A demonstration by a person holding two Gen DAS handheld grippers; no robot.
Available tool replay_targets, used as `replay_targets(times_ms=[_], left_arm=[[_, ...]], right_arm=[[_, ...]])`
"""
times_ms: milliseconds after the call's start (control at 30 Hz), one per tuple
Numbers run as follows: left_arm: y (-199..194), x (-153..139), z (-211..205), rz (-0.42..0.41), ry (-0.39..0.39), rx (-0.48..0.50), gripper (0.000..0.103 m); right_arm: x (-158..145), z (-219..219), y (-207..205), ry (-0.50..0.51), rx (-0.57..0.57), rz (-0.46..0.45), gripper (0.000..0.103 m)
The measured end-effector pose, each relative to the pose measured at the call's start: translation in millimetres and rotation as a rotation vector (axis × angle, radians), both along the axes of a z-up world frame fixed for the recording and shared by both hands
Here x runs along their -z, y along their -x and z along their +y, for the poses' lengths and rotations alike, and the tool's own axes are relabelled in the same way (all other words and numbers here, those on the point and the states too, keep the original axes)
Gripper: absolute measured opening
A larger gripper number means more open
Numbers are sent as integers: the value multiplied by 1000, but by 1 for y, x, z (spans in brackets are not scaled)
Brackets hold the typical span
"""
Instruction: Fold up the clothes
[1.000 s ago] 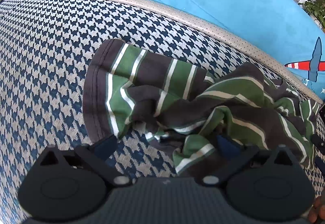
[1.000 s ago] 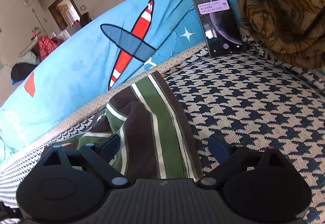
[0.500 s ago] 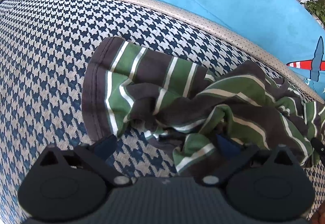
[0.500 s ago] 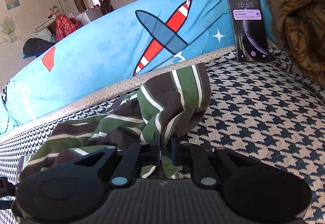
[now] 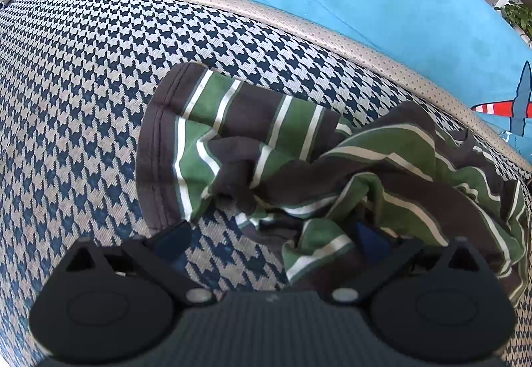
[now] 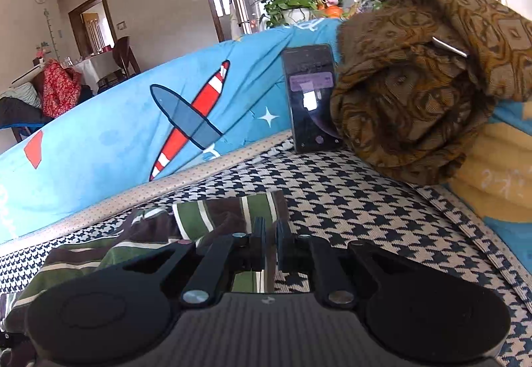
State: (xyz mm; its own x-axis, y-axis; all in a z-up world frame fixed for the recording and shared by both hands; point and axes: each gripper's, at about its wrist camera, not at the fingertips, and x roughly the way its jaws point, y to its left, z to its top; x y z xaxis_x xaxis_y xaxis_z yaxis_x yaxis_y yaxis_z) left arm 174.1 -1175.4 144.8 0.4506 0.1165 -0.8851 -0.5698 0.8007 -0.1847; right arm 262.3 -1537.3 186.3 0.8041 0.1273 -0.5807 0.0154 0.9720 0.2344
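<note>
Left wrist view: left gripper (image 5: 271,235) jaws wide, nothing between them, poised over the near edge of the crumpled striped shirt (image 5: 299,160) on the houndstooth cushion (image 5: 83,84); bare cushion all along the left. View unchanged from a second ago.

Right wrist view: right gripper (image 6: 270,242), wide a second ago, now pinches the striped shirt's (image 6: 229,210) edge, lifted. Open cushion (image 6: 365,200) to the right; phone (image 6: 311,97) and brown cloth (image 6: 415,94) behind. No containers.
</note>
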Motion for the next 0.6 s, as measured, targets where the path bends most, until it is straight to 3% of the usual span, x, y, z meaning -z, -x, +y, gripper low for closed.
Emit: replay_targets(times_ms=[33, 100, 167, 233, 367, 600], left_arm=[[0, 0, -1, -2, -4, -1, 103], [-1, 0, -3, -6, -11, -3, 103], [-3, 1, -6, -7, -20, 0, 103], [-2, 1, -7, -7, -26, 4, 103], [20, 0, -2, -7, -22, 11, 103], [27, 0, 2, -9, -18, 19, 103]], right_arm=[[2, -4, -1, -33, -9, 16, 11], [6, -11, -3, -99, -27, 47, 22], [11, -17, -5, -161, -46, 76, 53], [14, -15, -6, -196, -73, 93, 70], [22, -1, -9, -186, -109, 122, 86], [40, 24, -13, -142, -106, 143, 95]])
